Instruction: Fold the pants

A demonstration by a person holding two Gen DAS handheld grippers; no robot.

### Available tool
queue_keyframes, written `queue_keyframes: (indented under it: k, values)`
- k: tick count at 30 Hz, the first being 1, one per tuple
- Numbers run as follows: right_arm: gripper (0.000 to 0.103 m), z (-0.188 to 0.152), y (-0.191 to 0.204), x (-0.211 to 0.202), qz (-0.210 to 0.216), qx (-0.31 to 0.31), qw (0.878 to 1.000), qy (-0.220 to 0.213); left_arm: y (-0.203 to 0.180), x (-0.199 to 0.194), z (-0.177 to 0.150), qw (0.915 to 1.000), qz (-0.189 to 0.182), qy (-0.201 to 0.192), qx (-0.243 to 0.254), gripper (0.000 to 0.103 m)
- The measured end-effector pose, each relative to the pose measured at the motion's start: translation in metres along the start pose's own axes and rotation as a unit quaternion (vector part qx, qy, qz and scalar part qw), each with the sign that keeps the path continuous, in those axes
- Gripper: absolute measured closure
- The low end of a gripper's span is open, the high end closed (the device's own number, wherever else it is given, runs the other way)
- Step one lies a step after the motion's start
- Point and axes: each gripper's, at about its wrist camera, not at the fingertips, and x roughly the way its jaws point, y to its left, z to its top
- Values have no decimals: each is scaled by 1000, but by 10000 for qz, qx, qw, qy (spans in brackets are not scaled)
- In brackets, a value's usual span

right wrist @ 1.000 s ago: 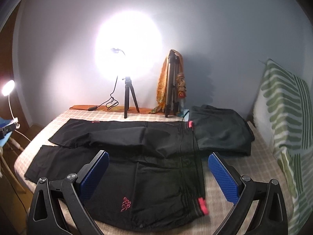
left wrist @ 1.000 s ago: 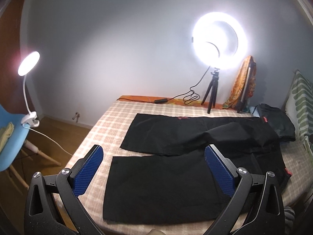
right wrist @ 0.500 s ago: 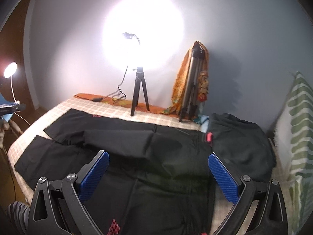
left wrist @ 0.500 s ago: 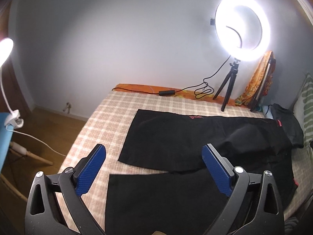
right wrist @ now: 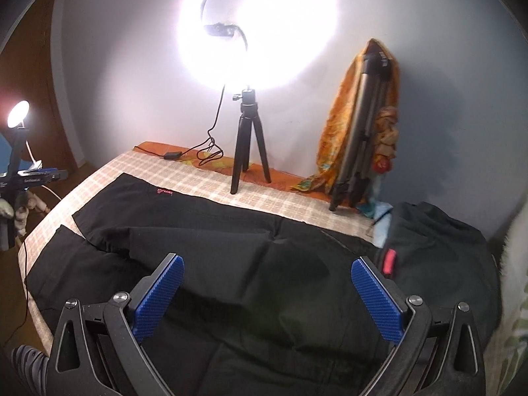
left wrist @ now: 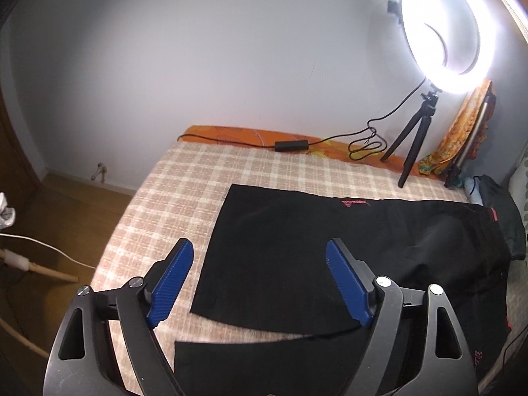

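One pair of black fabric pants (left wrist: 330,247) lies flat on the checked beige bed (left wrist: 184,198), two legs spread leftward. Left tool (left wrist: 259,264) and right tool (right wrist: 267,274) both gape wide, empty, above the cloth. Far side: one ring light on black tripod (right wrist: 247,151), one folded tripod draped in orange cloth (right wrist: 359,125). Right: one dark folded garment (right wrist: 442,250).

**Room & obstacles on bed**

Bare checked bedspread (left wrist: 184,198) left of pants (left wrist: 297,247) & along far side: room to pass. Far edge blocked by ring-light tripod (right wrist: 247,151), cable w/ inline box (left wrist: 292,146), leaning scarf-draped tripod (right wrist: 363,132). Dark clothes pile (right wrist: 439,247) crowds right end, touching pants' waistband.
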Motion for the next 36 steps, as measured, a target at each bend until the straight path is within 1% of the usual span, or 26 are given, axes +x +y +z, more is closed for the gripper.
queue_keyframes:
  k: [2,5,10,13,20,23,27,32,34,36]
  values:
    - [0,5,1,11,70,-116,9999,38,1,12,3,10000,51,73,6,21]
    - [1,12,3,32,179,-284,9993,165,3,32,7,9996,-51,257,-40,21]
    - [1,24,-7,73,358,-53,9983,462,11,64,19,9988,-75,421,-241,21]
    - [1,29,-12,97,460,19,9970,622,17,86,29,9976,-169,564,-368,21]
    - [1,34,-11,153,449,-296,9942,928,34,139,48,9929,-262,848,-790,21]
    - [1,37,-7,175,402,-505,9926,1027,37,154,51,9915,-338,871,-901,21]
    - [1,40,-5,199,559,-625,9897,1163,41,170,53,9909,-286,942,-915,23]
    - [1,42,-6,222,771,-668,9865,1278,49,183,53,9875,-429,1042,-1102,23]
    - [1,42,-7,230,815,-702,9851,1340,48,188,51,9869,-431,1152,-1048,23]
    - [1,42,-7,237,793,-788,9838,1401,45,191,49,9876,-334,1274,-857,23]
